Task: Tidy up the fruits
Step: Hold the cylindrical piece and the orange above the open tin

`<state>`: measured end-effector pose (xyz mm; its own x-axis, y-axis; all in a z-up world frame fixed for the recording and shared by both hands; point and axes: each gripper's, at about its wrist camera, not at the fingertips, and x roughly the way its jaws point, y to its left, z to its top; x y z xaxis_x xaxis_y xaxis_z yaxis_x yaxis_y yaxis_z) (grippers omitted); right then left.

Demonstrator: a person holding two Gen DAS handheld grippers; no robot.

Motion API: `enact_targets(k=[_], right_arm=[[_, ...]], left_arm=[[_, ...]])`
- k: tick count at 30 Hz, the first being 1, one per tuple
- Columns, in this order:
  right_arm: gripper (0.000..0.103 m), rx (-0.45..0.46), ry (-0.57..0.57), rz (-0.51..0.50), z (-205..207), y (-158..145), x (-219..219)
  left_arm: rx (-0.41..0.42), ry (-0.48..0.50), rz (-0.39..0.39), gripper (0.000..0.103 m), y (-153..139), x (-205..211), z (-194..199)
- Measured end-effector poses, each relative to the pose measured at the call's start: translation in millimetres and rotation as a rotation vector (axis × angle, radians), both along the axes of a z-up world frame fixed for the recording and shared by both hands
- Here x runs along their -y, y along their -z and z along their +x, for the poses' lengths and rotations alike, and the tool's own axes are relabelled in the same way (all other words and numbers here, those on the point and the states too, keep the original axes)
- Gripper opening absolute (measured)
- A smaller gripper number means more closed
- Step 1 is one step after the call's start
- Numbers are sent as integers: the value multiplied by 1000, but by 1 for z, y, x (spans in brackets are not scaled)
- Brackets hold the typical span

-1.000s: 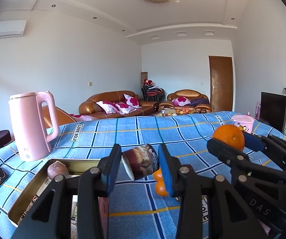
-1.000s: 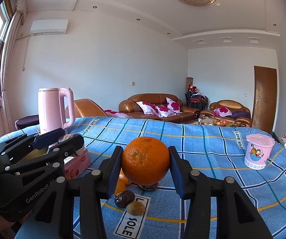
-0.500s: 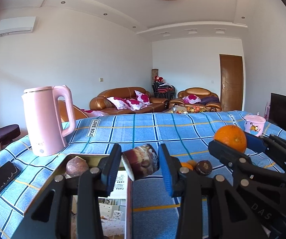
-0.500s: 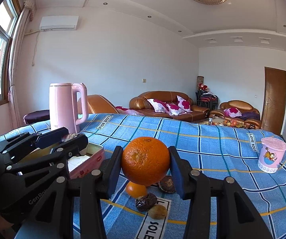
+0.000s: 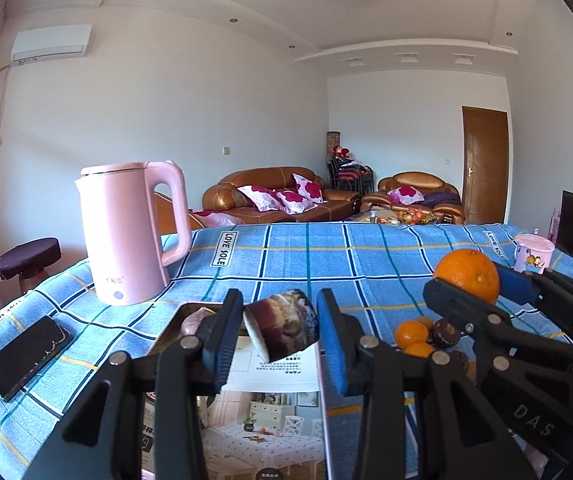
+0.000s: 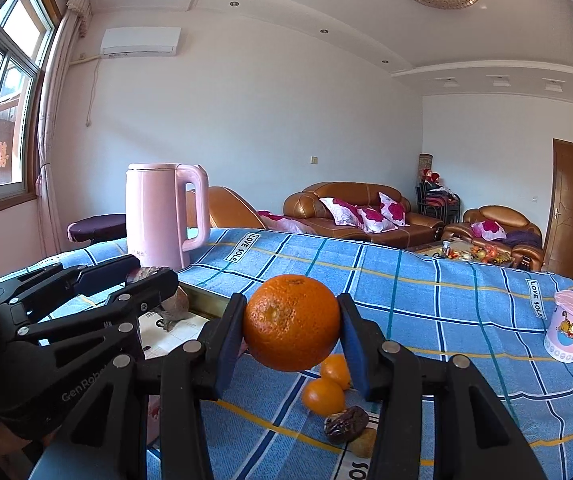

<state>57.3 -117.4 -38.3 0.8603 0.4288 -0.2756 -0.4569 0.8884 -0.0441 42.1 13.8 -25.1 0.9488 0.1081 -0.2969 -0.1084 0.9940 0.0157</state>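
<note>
Holding two things at once here, so plenty can go sideways. My left hand-held gripper (image 5: 280, 330) is clamped on a small brown cylinder with a printed wrapper (image 5: 282, 326), sitting tilted between the blue pads in the lower middle of the left view, right above the open rectangular metal tin (image 5: 190, 308). My right hand-held gripper (image 6: 291, 330) is squeezing a big round orange (image 6: 291, 322), dead centre of its view.

What worries me:

- The brown cylinder looks skewed, pinched more at one end. If I loosen carelessly it'll probably roll or tip out and could miss the tin, landing on the blue plaid cloth covering the bench (image 5: 326, 264).
- The orange is round and fat, held only at its widest part. A jolt could pop it out, and it would likely roll off across the cloth.
- Both grippers are close side by side. Swinging one toward the tin could knock the other.
- Loose stuff below the orange: small mandarins (image 6: 324, 394) and a dark wrinkly date (image 6: 346, 420), lower centre right. Dropping the orange there would scatter them.
- The tall pink electric kettle (image 5: 130, 236) stands just beyond the tin, so overshooting could bump it.
</note>
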Motion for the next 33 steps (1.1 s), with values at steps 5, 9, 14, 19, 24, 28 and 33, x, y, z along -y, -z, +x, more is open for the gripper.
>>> enact_targets(k=[5,9,14,19,24,28,33], right_arm=[[48,-9,-28,-7,3,0,-16],[48,-11,-51,-21,4,1,-31],[48,-24,-76,-35,7,4,-45],[48,-54,-99,-48,16,7,-59],[48,-78,-115,-45,25,8,-72],[48,-103,-127,-70,29,15,-83],[48,-121,-129,-70,37,20,-89]], left_arm=[[-24,-32,-15,40,3,-16,2],[-37,-49,-21,40,5,-25,3],[-62,-73,-35,40,7,-38,7],[-87,-92,-38,40,9,-51,11],[-104,-116,-50,40,12,-65,14],[-116,-128,-63,40,13,-75,19],[-130,-144,-68,40,13,-85,23]])
